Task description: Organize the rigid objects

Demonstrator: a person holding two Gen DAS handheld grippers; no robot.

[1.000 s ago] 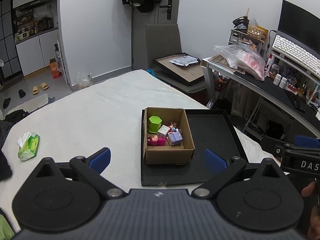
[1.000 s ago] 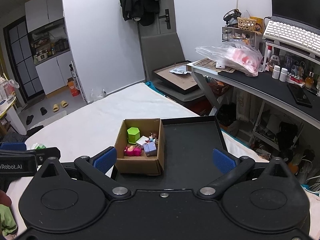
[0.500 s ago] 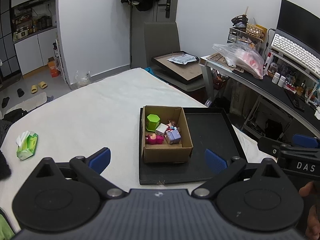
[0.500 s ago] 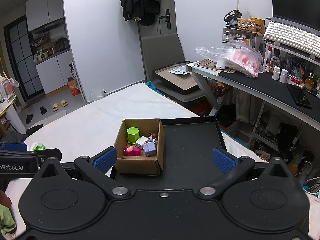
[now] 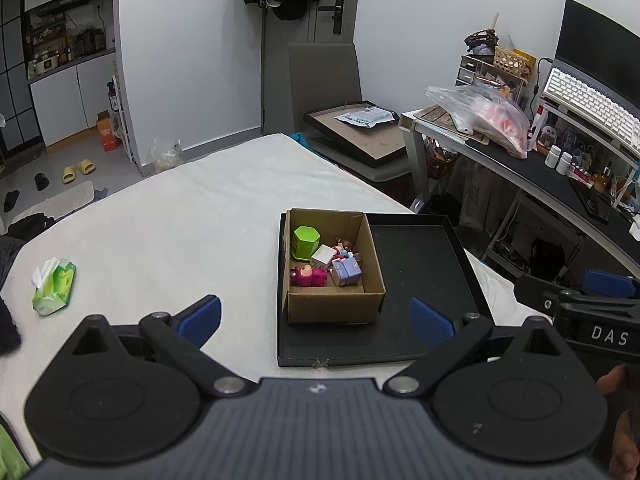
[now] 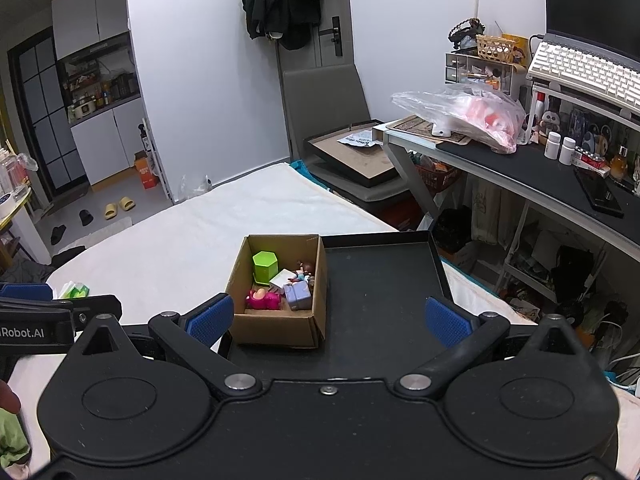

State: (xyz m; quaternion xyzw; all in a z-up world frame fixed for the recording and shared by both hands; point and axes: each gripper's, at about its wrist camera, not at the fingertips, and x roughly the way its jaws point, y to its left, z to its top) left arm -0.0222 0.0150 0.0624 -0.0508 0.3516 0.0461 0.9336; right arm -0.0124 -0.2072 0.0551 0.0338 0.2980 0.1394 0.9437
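Both tools are drawing back slightly from the box compared with a second ago, so the cardboard box (image 5: 332,272) is sitting a little farther ahead of them. The left tool (image 5: 316,316) is hovering with its blue fingers (image 5: 200,314) spread wide, gripping nothing; the box is lying just ahead, between its fingertips. The right tool (image 6: 326,316) is likewise gaping wide and empty, with the box ahead and toward its left finger. The box is resting in the left part of a black tray (image 5: 420,264) on the white bed (image 5: 180,232). Inside the box, a green hexagonal container (image 5: 306,242) is sitting at the far end, a pink toy (image 5: 308,276) and a lavender cube (image 5: 346,272) nearer the tools, with a white block (image 5: 323,255) between. A green tissue pack (image 5: 54,288) is lying well off to the left tool's left.
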